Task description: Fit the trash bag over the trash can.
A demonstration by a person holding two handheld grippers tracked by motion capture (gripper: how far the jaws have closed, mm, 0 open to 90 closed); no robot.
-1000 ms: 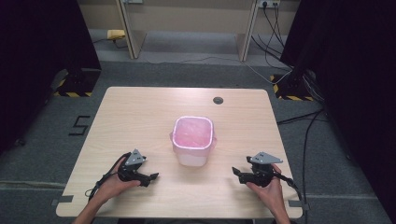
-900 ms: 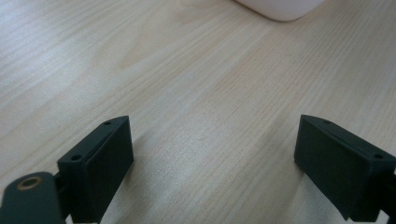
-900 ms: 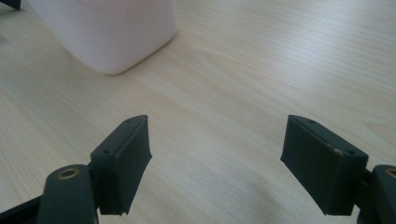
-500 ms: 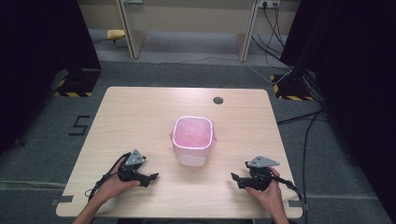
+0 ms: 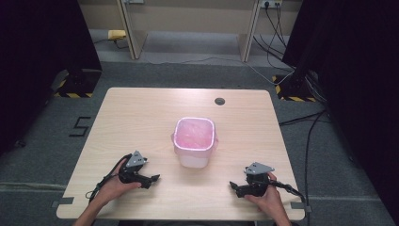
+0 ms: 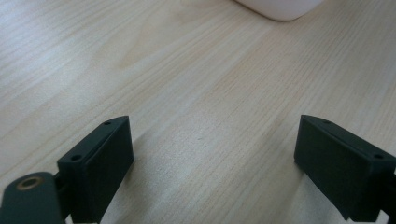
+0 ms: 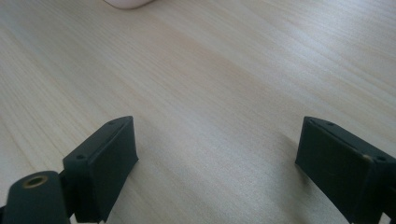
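I am resting the left tool [image 5: 149, 178] and right tool [image 5: 236, 188], both spread and gripping nothing, low in the frame on the tabletop [image 5: 141, 113], with the pink-lidded container [image 5: 194, 139] sitting untouched at centre (so everything seemingly remains undone).

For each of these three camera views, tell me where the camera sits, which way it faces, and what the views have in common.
High view: above the person's side, looking forward and down at the table; both hands, left hand-held gripper and right hand-held gripper show.
Left gripper view: rides that gripper, low over the wood, facing the tub; its open jaws show.
Right gripper view: the same, facing the tub; open jaws show.
Shared: tub and tabletop.
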